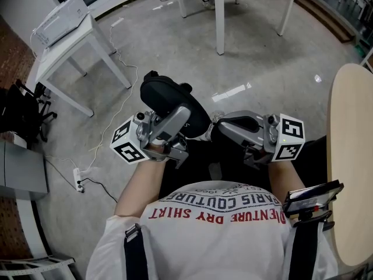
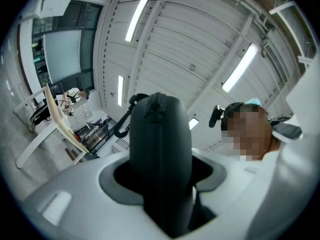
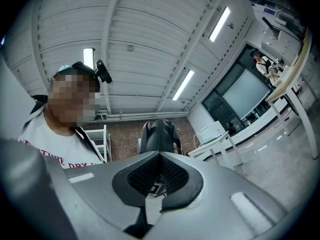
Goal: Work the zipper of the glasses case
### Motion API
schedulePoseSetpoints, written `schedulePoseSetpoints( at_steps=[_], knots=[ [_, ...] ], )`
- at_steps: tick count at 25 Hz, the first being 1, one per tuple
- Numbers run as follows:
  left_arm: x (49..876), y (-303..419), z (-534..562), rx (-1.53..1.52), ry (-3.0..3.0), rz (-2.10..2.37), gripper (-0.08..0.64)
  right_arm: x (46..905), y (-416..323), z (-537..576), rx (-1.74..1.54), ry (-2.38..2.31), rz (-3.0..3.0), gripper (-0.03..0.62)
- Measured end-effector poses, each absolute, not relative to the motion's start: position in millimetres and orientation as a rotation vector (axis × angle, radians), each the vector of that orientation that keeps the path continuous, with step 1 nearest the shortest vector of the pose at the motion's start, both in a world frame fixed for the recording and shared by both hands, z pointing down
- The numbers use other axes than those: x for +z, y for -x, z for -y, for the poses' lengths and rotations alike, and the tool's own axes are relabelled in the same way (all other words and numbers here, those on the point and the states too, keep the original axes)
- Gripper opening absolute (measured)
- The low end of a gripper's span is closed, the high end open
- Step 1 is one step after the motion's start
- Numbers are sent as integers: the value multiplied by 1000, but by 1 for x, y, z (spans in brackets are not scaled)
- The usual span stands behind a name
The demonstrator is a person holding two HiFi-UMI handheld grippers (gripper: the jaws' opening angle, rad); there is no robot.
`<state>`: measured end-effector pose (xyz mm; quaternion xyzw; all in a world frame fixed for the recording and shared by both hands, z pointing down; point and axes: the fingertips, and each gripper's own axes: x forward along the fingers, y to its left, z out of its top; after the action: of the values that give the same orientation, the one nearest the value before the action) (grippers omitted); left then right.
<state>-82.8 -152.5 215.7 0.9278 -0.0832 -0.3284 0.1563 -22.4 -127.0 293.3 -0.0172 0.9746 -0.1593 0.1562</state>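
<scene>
Down at lap level, the person in the lettered white shirt (image 1: 215, 226) is sitting with a gripper in each hand, and a phone (image 1: 312, 197) is sitting in a holder at the chest. The left gripper (image 1: 175, 124) is clamping the black glasses case (image 1: 169, 101): in the left gripper view its jaws (image 2: 160, 184) are pressing against both sides of the case (image 2: 160, 134), which is standing up between them with its zipper seam running up the middle. The right gripper (image 1: 220, 130) is hovering just beside the case, its tips pointing at it. In the right gripper view its jaws (image 3: 159, 156) are meeting at the tips and pinching nothing, while the case (image 3: 159, 136) is showing just past them. Farther out, a power strip (image 1: 78, 177) is lying on the concrete floor (image 1: 175, 51), a pale wooden tabletop (image 1: 349, 156) is curving along the right, and a white table (image 1: 76, 45) is carrying a white box (image 1: 58, 19).
</scene>
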Motion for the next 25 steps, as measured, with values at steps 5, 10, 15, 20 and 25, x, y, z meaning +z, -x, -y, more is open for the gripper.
schedulePoseSetpoints(
  at_steps=[5,10,15,20,25],
  knots=[
    [204,87,154,-1020,-2630,247,250,290,23,126,-485,26,-2751,-3],
    [206,90,158,-1057,-2591,267,250,293,23,126,-526,9,-2724,-3],
    [204,99,166,-1142,-2497,261,250,297,31,125,-576,-14,-2708,-3],
    [205,102,171,-1185,-2419,257,250,303,37,123,-611,-20,-2711,-3],
    [207,104,177,-1225,-2333,242,250,308,44,122,-636,-28,-2724,-2]
  ],
)
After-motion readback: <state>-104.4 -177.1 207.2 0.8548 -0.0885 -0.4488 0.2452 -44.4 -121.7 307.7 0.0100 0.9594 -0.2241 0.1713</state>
